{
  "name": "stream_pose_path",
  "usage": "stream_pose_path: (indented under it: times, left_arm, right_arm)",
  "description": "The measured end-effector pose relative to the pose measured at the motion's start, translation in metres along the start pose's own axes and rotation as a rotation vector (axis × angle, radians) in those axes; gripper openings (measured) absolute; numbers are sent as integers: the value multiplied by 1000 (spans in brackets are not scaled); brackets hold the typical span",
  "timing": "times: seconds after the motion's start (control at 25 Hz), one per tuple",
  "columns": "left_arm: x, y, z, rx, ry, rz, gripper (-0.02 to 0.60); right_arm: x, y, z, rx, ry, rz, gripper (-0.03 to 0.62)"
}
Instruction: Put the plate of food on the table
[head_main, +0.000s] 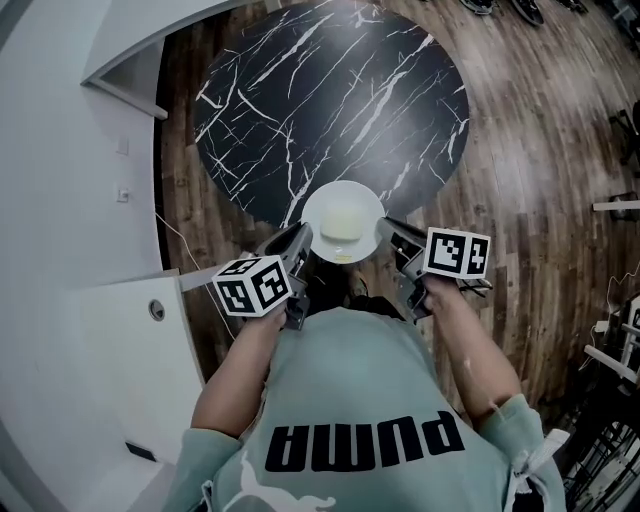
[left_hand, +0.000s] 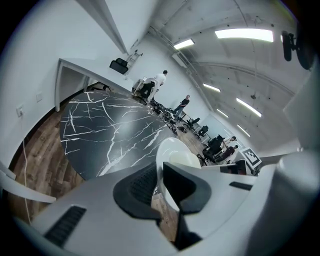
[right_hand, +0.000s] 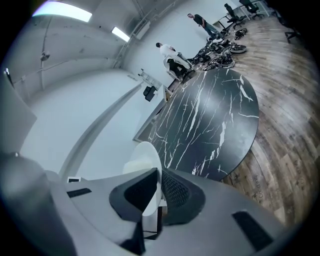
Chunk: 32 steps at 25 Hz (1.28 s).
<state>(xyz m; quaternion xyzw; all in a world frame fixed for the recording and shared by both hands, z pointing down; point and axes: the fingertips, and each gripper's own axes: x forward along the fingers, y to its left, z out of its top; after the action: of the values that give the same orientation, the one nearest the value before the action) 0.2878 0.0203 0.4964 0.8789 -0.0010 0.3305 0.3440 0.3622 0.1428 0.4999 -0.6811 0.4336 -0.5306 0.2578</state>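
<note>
A white plate (head_main: 342, 222) with a pale mound of food (head_main: 345, 238) hangs over the near edge of the round black marble table (head_main: 330, 100). My left gripper (head_main: 298, 243) is shut on the plate's left rim and my right gripper (head_main: 388, 236) is shut on its right rim. In the left gripper view the plate (left_hand: 172, 152) stands edge-on between the jaws, with the table (left_hand: 110, 130) beyond. From the right gripper view the plate (right_hand: 145, 162) is likewise pinched at its rim, beside the table (right_hand: 210, 125).
A white counter and wall (head_main: 70, 200) curve along the left. Wood floor (head_main: 540, 170) surrounds the table. Chairs and equipment (head_main: 610, 350) stand at the right edge. People and office chairs (left_hand: 170, 105) are far across the room.
</note>
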Motion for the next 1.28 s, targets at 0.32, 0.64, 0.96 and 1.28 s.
stream_pose_path:
  times: [0.32,0.64,0.96,1.28]
  left_arm:
    - [39,21,18,3,69,-22,46]
    - [83,46,21,19,156,-21,48]
    - [123,70,15,63,235,-1,51]
    - [144,87,7,108,288,37,57]
  right_arm:
    - [25,-19,26,38,-15,-70,34]
    - [57,-57,44,77,4,-141,35]
    - [85,-94,51,88,37,-205,35]
    - [102,-113,55,66,58,-250,37]
